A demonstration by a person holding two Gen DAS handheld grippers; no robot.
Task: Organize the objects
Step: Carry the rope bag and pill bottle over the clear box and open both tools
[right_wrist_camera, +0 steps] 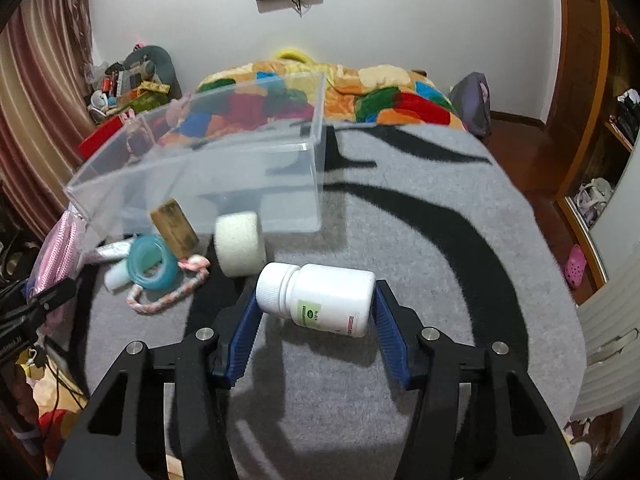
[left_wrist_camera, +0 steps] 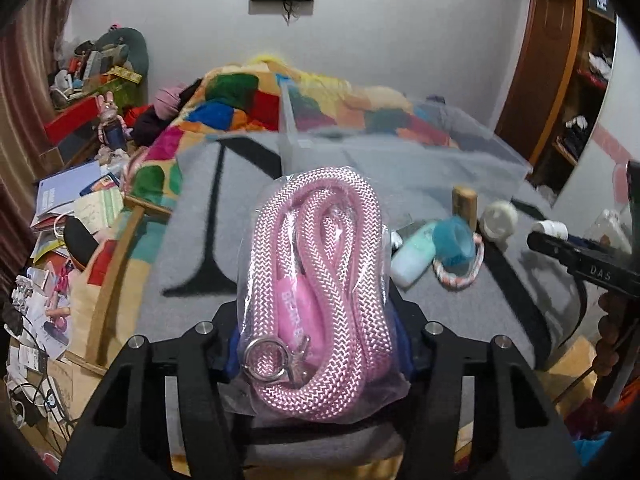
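Right now the left gripper [left_wrist_camera: 316, 344] is clamped on a bagged pink rope [left_wrist_camera: 320, 280] — a coiled braided cord in a clear plastic sleeve, with a metal ring and clasp at its near end. The bag stands up between the fingers and hides most of the blue pads, above the grey blanket [left_wrist_camera: 248, 208] with black curved stripes.

The right gripper [right_wrist_camera: 316, 320] grasps a white pill bottle [right_wrist_camera: 320, 300] lying sideways, its ribbed cap against the left blue pad [right_wrist_camera: 244, 332] and its base against the right one. The bottle is lifted clear of the grey blanket [right_wrist_camera: 420, 240], casting a shadow beneath.

Beyond it sits a clear plastic box [right_wrist_camera: 208, 168], open at the top, resting on the blanket. Just in front of the box lies a small cluster: a white tape roll [right_wrist_camera: 240, 244], a wooden block [right_wrist_camera: 174, 228] leaning against the box wall, a teal ring [right_wrist_camera: 152, 264], a pale tube [right_wrist_camera: 114, 250] and a pink-and-white rope loop [right_wrist_camera: 168, 292]. The teal ring rests on the loop and touches the block. A multicoloured patchwork quilt [right_wrist_camera: 380, 96] covers the far part of the bed.
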